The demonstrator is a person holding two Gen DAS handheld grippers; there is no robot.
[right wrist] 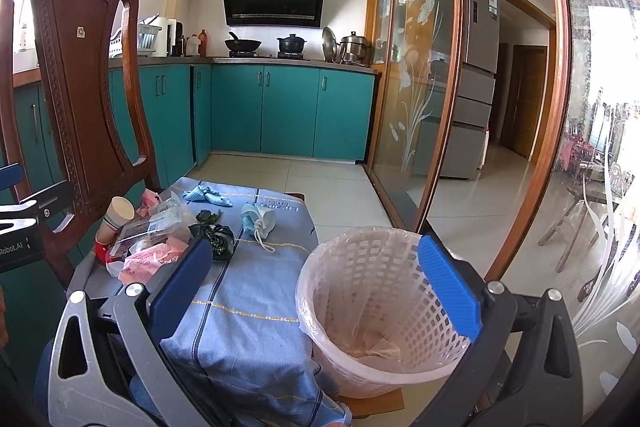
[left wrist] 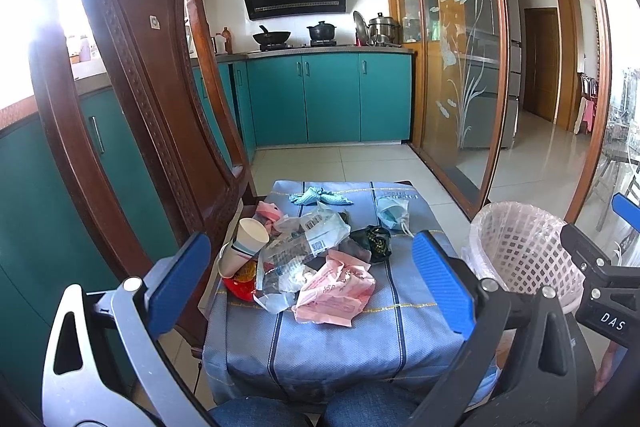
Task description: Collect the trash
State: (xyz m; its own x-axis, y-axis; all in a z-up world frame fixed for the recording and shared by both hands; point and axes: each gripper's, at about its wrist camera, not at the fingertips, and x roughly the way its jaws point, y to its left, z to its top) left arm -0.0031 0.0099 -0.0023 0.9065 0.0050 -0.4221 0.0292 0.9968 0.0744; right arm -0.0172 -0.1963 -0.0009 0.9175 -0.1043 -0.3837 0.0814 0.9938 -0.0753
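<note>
Both grippers (left wrist: 312,275) (right wrist: 316,287) agape above trash (left wrist: 304,255).

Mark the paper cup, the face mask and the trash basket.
paper cup (left wrist: 245,247), left wrist view, on its white side wall.
face mask (right wrist: 259,218), right wrist view, on its blue folded body.
trash basket (right wrist: 362,263), right wrist view, on its far inner lattice wall.

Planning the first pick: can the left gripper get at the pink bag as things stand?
Probably yes. The left gripper is open with nothing in it, and the pink bag lies right ahead between its fingers, on top at the near edge of the trash pile. Nothing covers it; the paper cup sits off to the left.
</note>
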